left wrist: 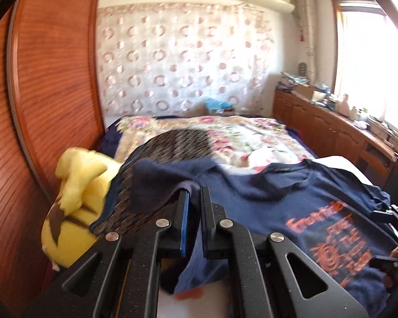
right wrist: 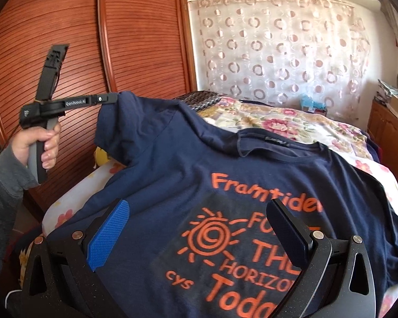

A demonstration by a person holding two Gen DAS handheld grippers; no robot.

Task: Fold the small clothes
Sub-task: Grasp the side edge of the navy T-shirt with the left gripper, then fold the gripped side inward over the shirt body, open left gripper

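A navy T-shirt (right wrist: pixel 204 164) with orange lettering and a spiral sun print lies face up across the near end of a bed (right wrist: pixel 291 122) covered by a floral quilt. One sleeve is lifted off the bed: the left tongs (left wrist: pixel 192 193) are closed on its navy fabric, with cloth bunched over the fingertips and hanging down between the two fingers. In the right wrist view the same left tongs (right wrist: pixel 111 98) appear at the raised sleeve corner, held by the person's left hand (right wrist: pixel 43 143) around a grey and black handle, in front of the slatted wooden wardrobe doors (right wrist: pixel 66 39).

The right tongs (right wrist: pixel 199 217) stand wide open above the shirt's chest print, with one blue finger pad (right wrist: pixel 108 235) and one black one on either side of the sun design, gripping nothing. Whether the pads touch the cloth cannot be told.

Beside the lifted sleeve, a yellow plush toy (left wrist: pixel 74 193) sits against a dark woven pillow (left wrist: pixel 169 145) near the wardrobe. At the far end of the bed, a small blue item (left wrist: pixel 216 104) lies below a circle-patterned curtain (left wrist: pixel 177 61). Along the window side runs a low wooden cabinet (left wrist: pixel 329 129), its top crowded with boxes and small items too blurred to identify.
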